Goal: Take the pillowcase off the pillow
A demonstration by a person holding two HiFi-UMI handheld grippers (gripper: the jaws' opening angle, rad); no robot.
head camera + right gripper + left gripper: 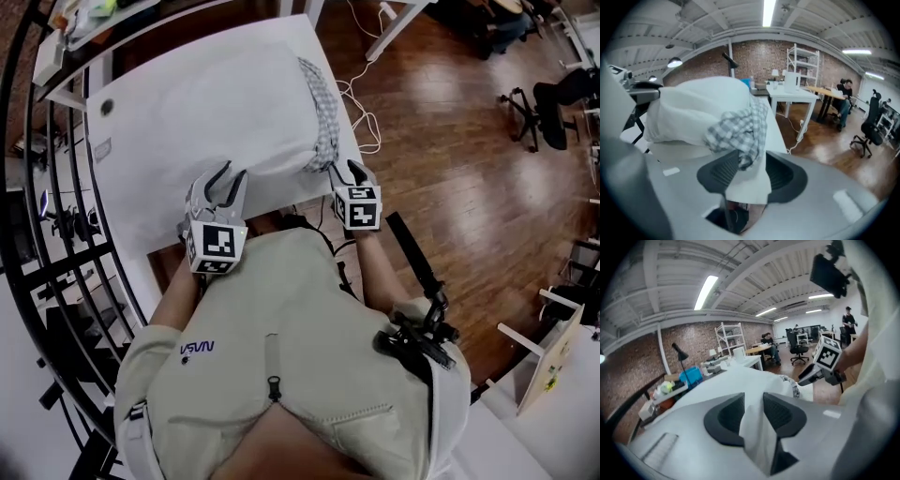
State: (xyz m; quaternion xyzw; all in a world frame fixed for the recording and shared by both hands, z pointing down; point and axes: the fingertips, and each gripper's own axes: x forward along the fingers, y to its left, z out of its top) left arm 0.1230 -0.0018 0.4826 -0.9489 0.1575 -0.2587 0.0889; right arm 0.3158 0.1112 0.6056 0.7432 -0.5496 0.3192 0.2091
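Observation:
A white pillow (216, 103) lies on the white table (131, 216), and the grey-checked pillowcase (323, 112) is bunched at its right end. My left gripper (225, 183) is at the pillow's near left corner. Its jaws stand a little apart with a fold of white fabric (757, 437) between them. My right gripper (345, 171) is at the near right corner, under the bunched pillowcase. In the right gripper view its jaws (752, 171) are wide, and the checked pillowcase (740, 129) and a white flap (750, 185) hang loosely between them.
The table's near edge is at my body. White cables (361, 103) trail on the wooden floor to the right. Office chairs (553, 103) stand further right. A black railing (56, 262) curves along the left. A shelf with clutter (84, 14) is beyond the table.

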